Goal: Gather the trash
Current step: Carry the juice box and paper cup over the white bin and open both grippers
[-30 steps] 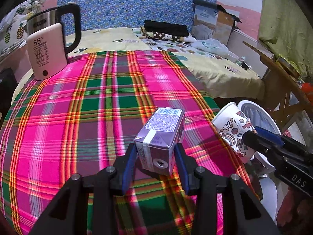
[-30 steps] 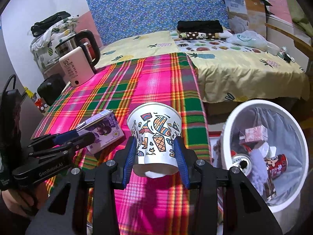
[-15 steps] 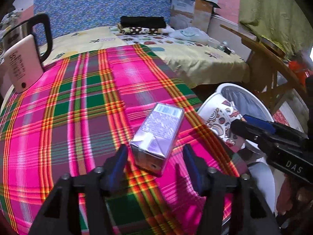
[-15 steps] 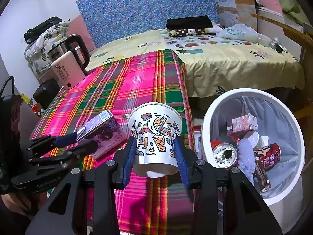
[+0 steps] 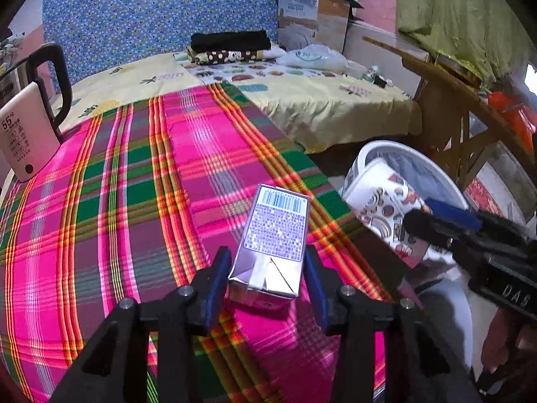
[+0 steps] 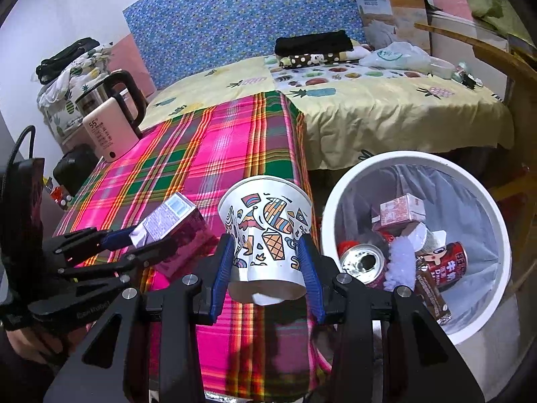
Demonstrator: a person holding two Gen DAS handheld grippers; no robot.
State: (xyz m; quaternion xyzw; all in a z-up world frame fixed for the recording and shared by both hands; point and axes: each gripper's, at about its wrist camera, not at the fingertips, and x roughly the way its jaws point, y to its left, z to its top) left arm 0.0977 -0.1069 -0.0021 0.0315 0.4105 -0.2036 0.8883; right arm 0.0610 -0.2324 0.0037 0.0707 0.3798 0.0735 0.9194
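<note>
Left: a pink kettle [image 6: 109, 132] stands at the far corner of the plaid-covered tabletop [image 6: 214, 154]. The left hand-held gripper [image 5: 266, 283], which half a second ago stood wide around the purple drink carton [image 5: 275, 235], is now closing on it again, blue pads at its sides; the re-grip suggests the carton is about to be lifted. It is a foil-edged box with a barcode, lying near the tabletop's right edge. Centre: the right hand-held gripper [image 6: 266, 273] remains clamped on the patterned paper cup [image 6: 265, 226], upright, carried closer to the bin. Right: the white bin [image 6: 470, 181] already holds cans and cartons.
</note>
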